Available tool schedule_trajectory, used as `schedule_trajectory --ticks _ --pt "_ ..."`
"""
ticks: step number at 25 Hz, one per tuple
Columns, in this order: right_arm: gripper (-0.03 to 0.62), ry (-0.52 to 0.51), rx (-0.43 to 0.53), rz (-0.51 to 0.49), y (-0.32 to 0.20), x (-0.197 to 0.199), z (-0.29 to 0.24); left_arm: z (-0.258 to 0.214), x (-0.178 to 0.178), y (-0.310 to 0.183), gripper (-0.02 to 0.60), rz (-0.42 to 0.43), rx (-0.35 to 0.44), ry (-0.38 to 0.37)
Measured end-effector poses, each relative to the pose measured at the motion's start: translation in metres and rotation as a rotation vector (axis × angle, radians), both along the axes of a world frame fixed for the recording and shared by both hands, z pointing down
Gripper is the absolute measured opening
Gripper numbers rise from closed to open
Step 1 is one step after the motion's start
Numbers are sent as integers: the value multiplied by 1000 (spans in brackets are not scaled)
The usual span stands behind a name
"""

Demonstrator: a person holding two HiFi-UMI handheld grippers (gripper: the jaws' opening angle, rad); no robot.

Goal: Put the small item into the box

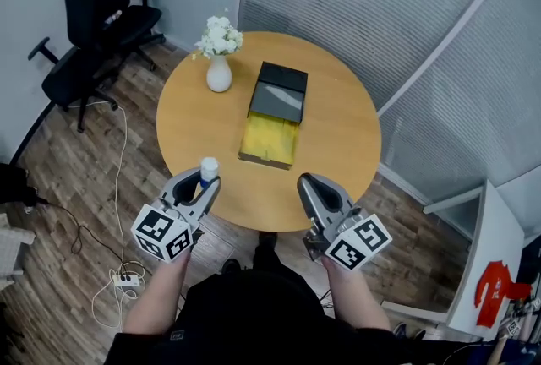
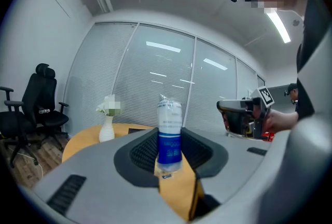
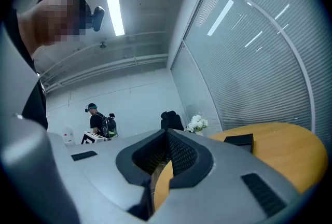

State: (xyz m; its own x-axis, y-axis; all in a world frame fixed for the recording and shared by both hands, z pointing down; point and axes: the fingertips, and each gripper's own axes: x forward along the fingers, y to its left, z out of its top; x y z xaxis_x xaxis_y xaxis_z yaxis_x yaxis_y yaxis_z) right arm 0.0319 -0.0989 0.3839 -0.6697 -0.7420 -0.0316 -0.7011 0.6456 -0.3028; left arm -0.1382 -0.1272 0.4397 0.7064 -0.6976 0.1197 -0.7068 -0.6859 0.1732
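Bottle [image 1: 208,168]: low end hidden betw. L gripper [image 1: 207,180] jaws in head view. L gripper view shows the jaws clamped on it, upright, blue label. Box [image 1: 269,140]: far half under black lid [image 1: 281,91], near half open, yellow lining showing. Bottle is near-left of box at table [image 1: 338,131] edge, well apart from it. R gripper [image 1: 303,181] near-right of box, jaws pressed together, nothing betw. them. Vase [image 1: 219,74] far-left of box.
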Motion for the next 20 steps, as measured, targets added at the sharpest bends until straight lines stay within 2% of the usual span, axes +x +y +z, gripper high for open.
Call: schedule_trajectory --ticks 4,10,16,20 --pt "37 -18 -21 -1 -45 30 11 2 38 -38 133 24 -3 -34" --pt "37 -50 -16 -41 -106 63 9 -11 73 -93 133 -3 5 -61" --pt "37 -56 -14 -94 -139 82 7 -18 88 -129 133 -41 12 -96" --pt "37 -62 -51 -93 -151 86 16 -12 91 -144 135 -37 -7 -113"
